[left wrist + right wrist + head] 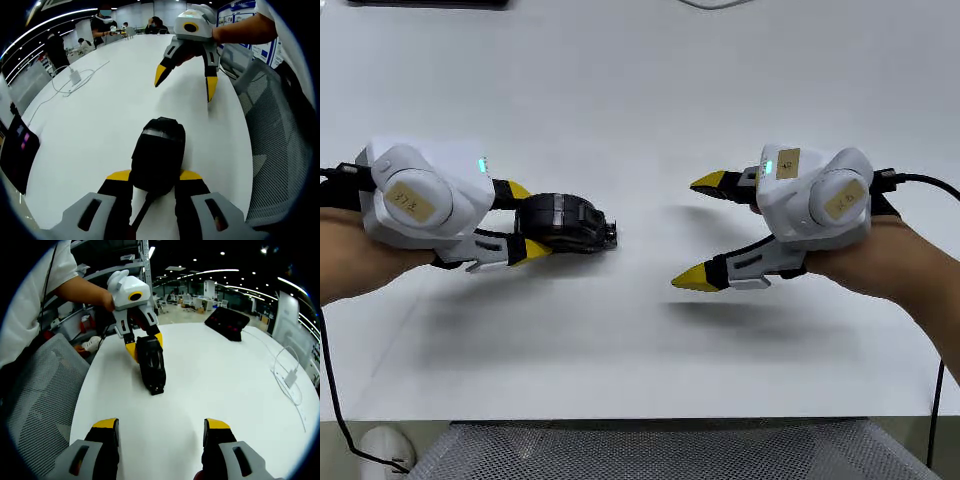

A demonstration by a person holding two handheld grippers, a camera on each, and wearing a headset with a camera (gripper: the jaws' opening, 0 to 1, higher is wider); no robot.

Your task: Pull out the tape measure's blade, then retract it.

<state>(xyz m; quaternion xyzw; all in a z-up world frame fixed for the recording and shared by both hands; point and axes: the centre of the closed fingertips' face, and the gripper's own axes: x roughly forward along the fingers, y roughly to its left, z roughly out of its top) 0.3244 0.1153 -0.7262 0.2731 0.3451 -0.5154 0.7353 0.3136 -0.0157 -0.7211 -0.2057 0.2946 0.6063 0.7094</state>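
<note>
tape measure gripped, blade not yet drawn

the left gripper [528,220] is clamping the black tape measure [568,222] by its rear, holding it where it seems to be resting on the white table [620,90], its front end facing the right gripper [698,232]; the right gripper is hovering well apart from the case, its yellow-tipped jaws standing wide apart and gripping nothing; no blade is showing outside the case, so by this judgement the task is sitting at its very start; the hold is made, while catching the blade's tip, drawing it out and letting it run back are all left; tan stickers [787,163] are showing on both gripper bodies, but their writing is too small to read; no brand is reading clearly on the case; a dark tablet [227,322] and a white charger [290,377] are lying farther off on the table.
</note>
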